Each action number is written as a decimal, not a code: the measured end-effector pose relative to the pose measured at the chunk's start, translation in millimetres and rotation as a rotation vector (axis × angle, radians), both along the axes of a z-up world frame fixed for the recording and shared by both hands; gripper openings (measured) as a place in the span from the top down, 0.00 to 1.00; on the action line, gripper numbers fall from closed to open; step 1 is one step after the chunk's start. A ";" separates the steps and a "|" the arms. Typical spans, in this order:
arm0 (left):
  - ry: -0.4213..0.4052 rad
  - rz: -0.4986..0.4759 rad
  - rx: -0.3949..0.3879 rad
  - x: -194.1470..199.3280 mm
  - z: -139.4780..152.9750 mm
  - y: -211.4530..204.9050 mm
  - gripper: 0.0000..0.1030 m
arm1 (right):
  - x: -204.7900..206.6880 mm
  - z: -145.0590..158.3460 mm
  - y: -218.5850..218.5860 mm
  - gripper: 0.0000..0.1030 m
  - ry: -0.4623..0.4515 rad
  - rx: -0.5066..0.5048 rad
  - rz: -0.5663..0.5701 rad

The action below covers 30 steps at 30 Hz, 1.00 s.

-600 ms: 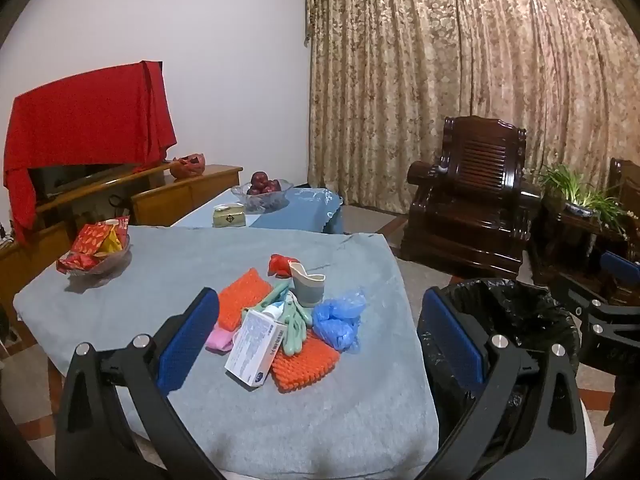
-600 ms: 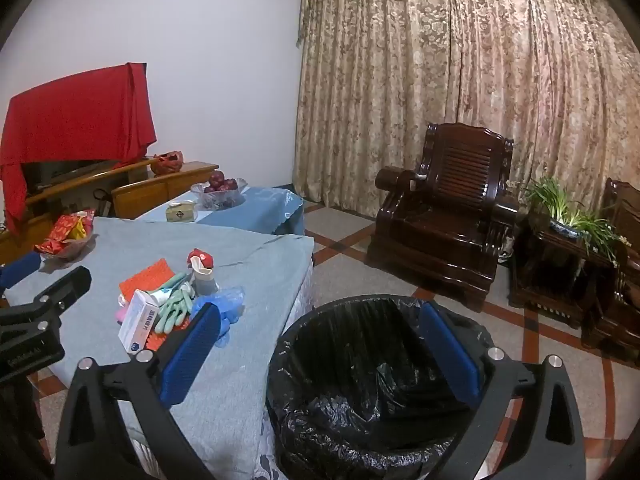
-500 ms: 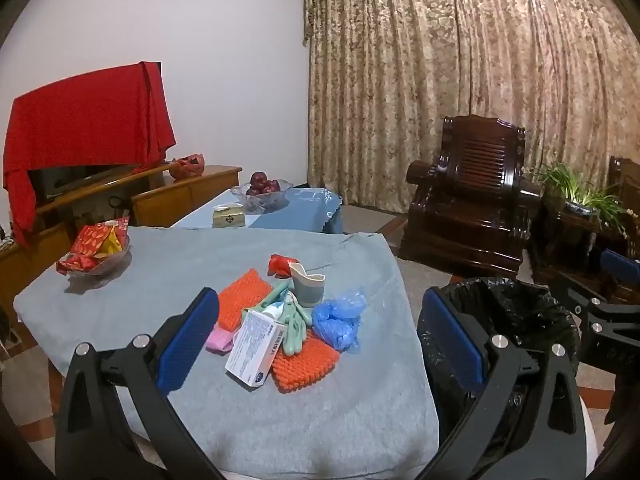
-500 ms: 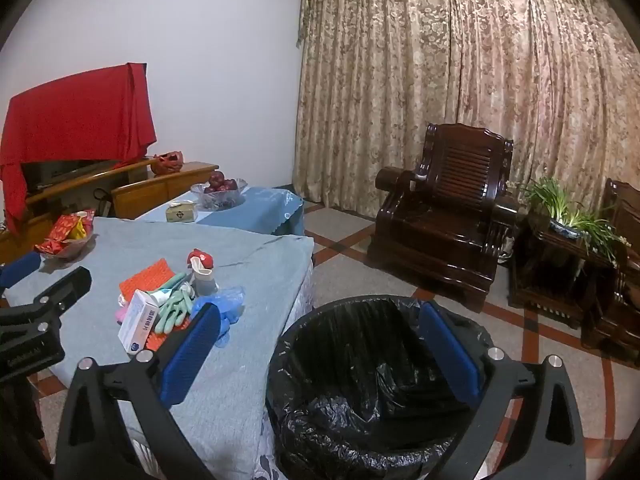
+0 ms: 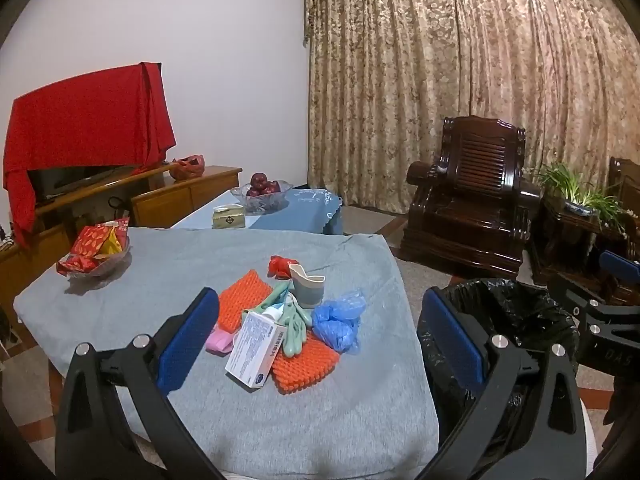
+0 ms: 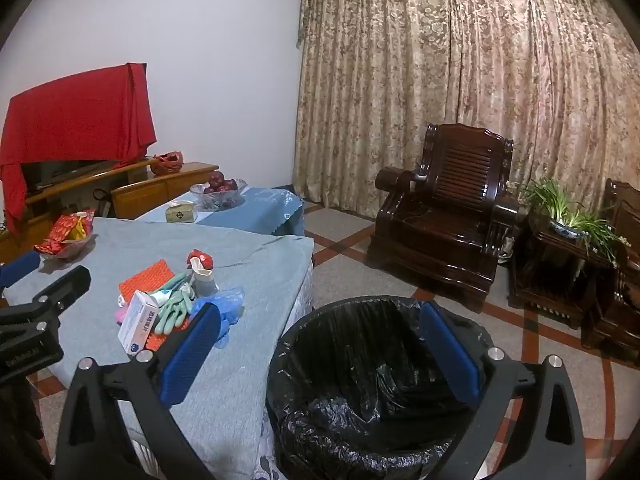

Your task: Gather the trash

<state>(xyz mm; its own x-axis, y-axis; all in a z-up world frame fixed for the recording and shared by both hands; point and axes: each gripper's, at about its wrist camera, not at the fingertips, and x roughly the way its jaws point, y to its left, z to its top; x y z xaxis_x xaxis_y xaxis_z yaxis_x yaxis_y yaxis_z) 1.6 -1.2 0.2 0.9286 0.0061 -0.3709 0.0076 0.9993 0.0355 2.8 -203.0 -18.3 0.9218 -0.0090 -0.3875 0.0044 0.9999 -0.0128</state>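
Left gripper (image 5: 320,336): jaws wide apart, empty, held above the near edge of the desk (image 5: 192,264), which is covered in a grey cloth

Trash pile lies on the desk ahead of the left jaws, seen between them:
- white box (image 5: 256,350) nearest, tilted, resting on an orange mesh pad (image 5: 306,364)
- green gloves (image 5: 294,324) across the middle
- blue plastic gloves (image 5: 338,322) on the right side
- paper cup (image 5: 307,290) upright behind, red scrap (image 5: 282,266) touching it
- second orange pad (image 5: 242,304) and a pink piece (image 5: 219,340) to the left

Right gripper (image 6: 320,350): jaws wide apart, empty, over the black-lined bin (image 6: 372,392), which stands just beside the desk's right edge; pile well to its left

Snack bowl (image 5: 94,254) at far left of desk, apart from the pile
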 end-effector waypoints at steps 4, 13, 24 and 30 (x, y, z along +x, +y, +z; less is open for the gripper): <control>0.003 0.000 -0.002 -2.1 1.1 0.6 0.05 | 0.4 -0.3 0.5 0.06 0.000 -0.001 -0.001; 0.002 0.004 -0.003 -2.5 3.1 2.5 0.05 | 1.3 -1.1 1.7 0.06 -0.001 -0.002 -0.001; 0.009 0.008 -0.001 2.2 4.3 4.3 0.05 | 0.8 -2.0 2.0 0.06 -0.001 -0.003 -0.001; 0.013 0.011 -0.001 4.3 5.0 5.6 0.05 | 3.0 -1.2 1.9 0.06 0.002 -0.002 -0.001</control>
